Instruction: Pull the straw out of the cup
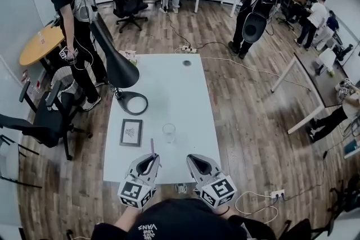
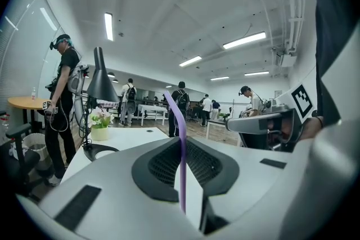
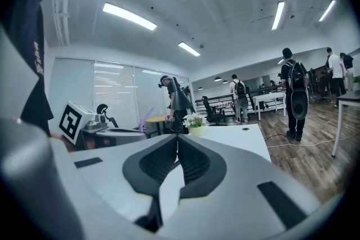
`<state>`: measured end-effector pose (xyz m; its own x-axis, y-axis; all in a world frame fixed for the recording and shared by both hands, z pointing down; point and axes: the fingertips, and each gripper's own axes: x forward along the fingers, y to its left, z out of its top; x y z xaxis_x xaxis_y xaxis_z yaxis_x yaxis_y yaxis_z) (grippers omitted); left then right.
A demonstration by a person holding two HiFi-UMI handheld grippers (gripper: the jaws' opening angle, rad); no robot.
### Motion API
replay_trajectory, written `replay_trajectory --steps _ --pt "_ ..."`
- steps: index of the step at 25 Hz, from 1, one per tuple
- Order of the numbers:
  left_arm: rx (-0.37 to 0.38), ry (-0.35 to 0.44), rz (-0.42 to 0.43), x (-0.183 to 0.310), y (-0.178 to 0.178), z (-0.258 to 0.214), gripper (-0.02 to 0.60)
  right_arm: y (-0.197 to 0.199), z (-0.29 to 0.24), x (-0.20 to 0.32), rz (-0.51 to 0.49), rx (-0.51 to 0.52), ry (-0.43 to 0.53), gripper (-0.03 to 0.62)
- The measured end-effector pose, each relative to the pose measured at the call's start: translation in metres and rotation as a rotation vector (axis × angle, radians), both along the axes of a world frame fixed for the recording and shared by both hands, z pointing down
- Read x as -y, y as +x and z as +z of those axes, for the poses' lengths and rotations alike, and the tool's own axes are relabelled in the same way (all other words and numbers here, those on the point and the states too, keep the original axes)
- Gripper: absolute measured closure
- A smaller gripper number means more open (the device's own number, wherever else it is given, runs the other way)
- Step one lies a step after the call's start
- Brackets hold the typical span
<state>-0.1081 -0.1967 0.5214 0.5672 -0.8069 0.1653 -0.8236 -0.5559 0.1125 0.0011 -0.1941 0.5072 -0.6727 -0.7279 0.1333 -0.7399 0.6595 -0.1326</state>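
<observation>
A clear glass cup stands on the white table near its front edge, with nothing in it that I can make out. The thin purple straw is out of the cup, standing upright between the jaws of my left gripper, which is shut on it just left of and nearer than the cup. In the left gripper view the straw rises from the closed jaws and bends left at its top. My right gripper hovers beside it, jaws together and empty, right of the cup. Its own view shows the straw at left.
A black desk lamp with a ring base stands on the table's left side, a framed picture lies left of the cup. A small flower pot sits by the lamp. Office chairs and several standing people surround the table.
</observation>
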Motion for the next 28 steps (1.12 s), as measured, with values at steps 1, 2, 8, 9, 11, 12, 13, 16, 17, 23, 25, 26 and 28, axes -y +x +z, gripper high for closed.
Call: replay_trajectory --steps 1,2,8,9,11,12,13,16,17,23,25,26,28 --pt "0.000 -0.001 0.000 0.000 0.001 0.000 0.549 0.000 0.000 0.000 -0.004 -0.005 0.001 0.576" --pt "0.001 -0.001 0.000 0.001 0.003 -0.001 0.549 0.000 -0.001 0.001 -0.007 -0.011 0.004 0.576" --pt "0.005 0.004 -0.002 0.007 0.008 -0.001 0.549 0.005 0.003 0.005 -0.007 -0.052 0.000 0.577" --pt "0.006 0.004 -0.002 0.007 0.008 -0.001 0.549 0.005 0.004 0.005 -0.008 -0.062 -0.005 0.577" --pt "0.005 0.005 -0.004 0.009 0.008 -0.002 0.549 0.005 0.005 0.006 -0.010 -0.071 -0.009 0.577" --pt "0.004 0.005 -0.005 0.009 0.009 -0.002 0.549 0.005 0.005 0.006 -0.009 -0.068 -0.008 0.577" --pt "0.004 0.005 -0.005 0.010 0.008 -0.003 0.549 0.005 0.004 0.007 -0.007 -0.064 -0.006 0.577" --pt "0.005 0.006 -0.003 0.012 0.008 -0.005 0.549 0.005 0.002 0.009 -0.002 -0.058 -0.003 0.577" --pt "0.005 0.007 -0.003 0.012 0.008 -0.005 0.549 0.005 0.002 0.010 0.000 -0.058 -0.003 0.577" --pt "0.007 0.013 -0.002 0.011 0.007 -0.008 0.549 0.004 0.000 0.010 0.004 -0.054 -0.004 0.577" --pt "0.008 0.012 -0.002 0.011 0.008 -0.008 0.549 0.005 0.001 0.009 0.006 -0.052 -0.004 0.577" --pt "0.009 0.011 -0.002 0.010 0.008 -0.008 0.549 0.005 0.001 0.009 0.006 -0.051 -0.005 0.577" --pt "0.010 0.010 -0.004 0.010 0.009 -0.007 0.549 0.007 0.002 0.009 0.006 -0.052 -0.005 0.577"
